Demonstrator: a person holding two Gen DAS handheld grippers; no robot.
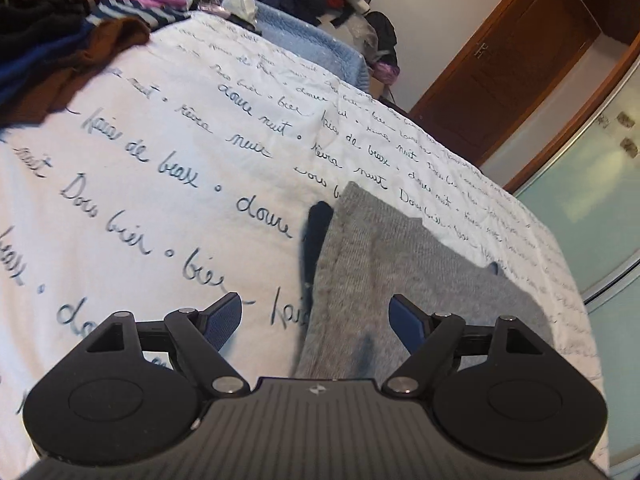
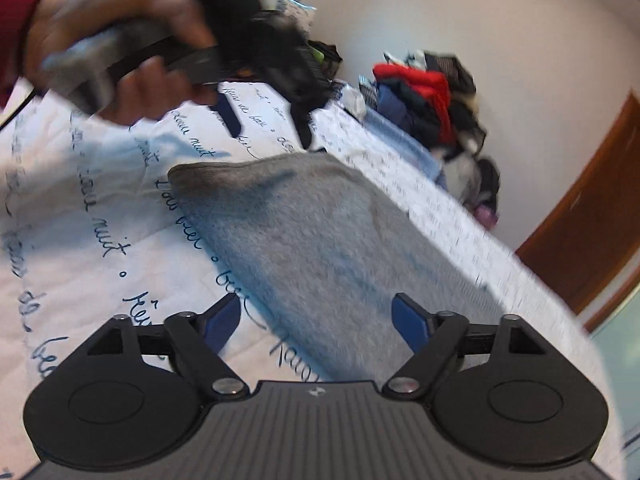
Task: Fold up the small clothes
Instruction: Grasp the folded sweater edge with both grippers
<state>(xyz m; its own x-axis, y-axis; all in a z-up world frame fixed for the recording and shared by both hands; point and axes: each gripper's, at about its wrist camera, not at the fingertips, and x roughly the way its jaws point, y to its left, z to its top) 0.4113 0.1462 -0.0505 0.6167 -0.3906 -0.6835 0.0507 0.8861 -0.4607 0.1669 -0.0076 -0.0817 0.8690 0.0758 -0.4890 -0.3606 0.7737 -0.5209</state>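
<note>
A small grey knitted garment [image 1: 400,276] lies folded flat on a white sheet with black handwriting [image 1: 168,152]. A dark blue piece [image 1: 318,232] sticks out along its left edge. My left gripper [image 1: 318,322] is open and empty, just above the garment's near left part. In the right wrist view the same grey garment [image 2: 320,240] lies ahead of my right gripper [image 2: 316,320], which is open and empty above its near end. The left gripper [image 2: 266,128], held in a hand, shows blurred above the garment's far end.
A pile of mixed clothes [image 1: 60,24] lies at the far left of the sheet. A blue towel [image 1: 304,44] and more heaped clothes [image 2: 424,96] lie beyond. A brown wooden door [image 1: 512,76] and a glass panel [image 1: 592,200] stand to the right.
</note>
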